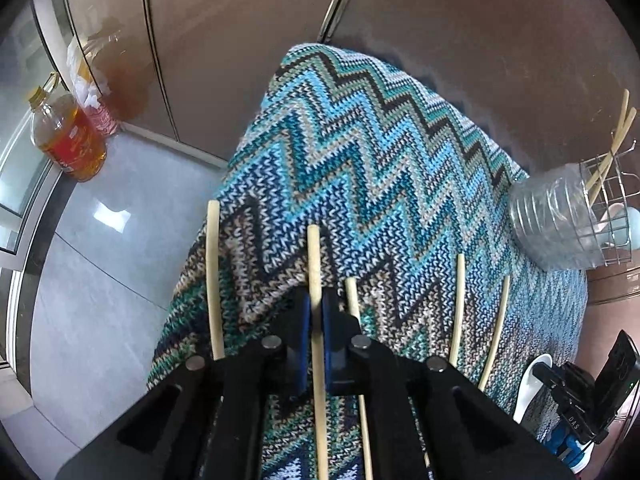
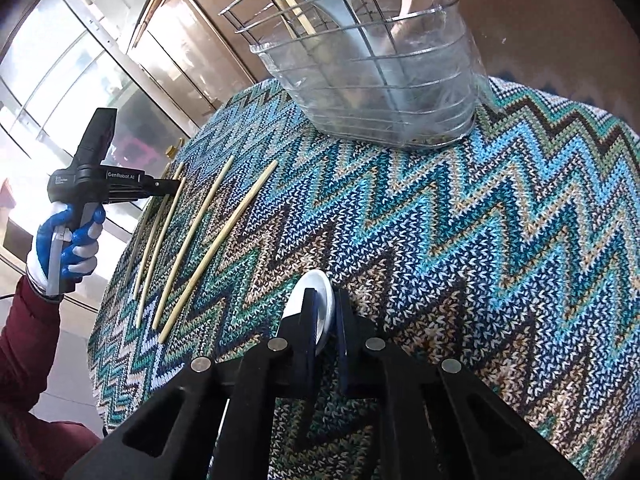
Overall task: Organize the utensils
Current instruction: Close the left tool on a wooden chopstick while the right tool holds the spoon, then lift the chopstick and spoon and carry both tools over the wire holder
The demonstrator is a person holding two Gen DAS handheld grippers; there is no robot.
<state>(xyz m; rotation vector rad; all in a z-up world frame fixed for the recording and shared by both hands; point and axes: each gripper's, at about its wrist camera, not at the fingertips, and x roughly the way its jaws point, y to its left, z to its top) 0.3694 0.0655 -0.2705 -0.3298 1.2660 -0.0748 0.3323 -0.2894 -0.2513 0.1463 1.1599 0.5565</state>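
Note:
My left gripper [image 1: 319,300] is shut on a pale wooden chopstick [image 1: 314,256] over the zigzag knitted cloth [image 1: 360,160]. Several more chopsticks [image 1: 213,276] lie on the cloth beside it; they also show in the right wrist view [image 2: 200,240]. My right gripper [image 2: 326,308] is shut on a white spoon [image 2: 310,292], held just above the cloth. The spoon shows in the left wrist view [image 1: 532,384] too. A wire utensil basket with a clear plastic liner [image 2: 384,80] stands at the cloth's far side. It holds chopsticks and spoons.
An oil bottle [image 1: 66,136] and a second bottle wrapped in plastic [image 1: 94,92] stand on the grey floor by the brown wall. The left gripper and gloved hand [image 2: 68,244] hang off the cloth's left edge. The basket [image 1: 576,216] is at far right in the left view.

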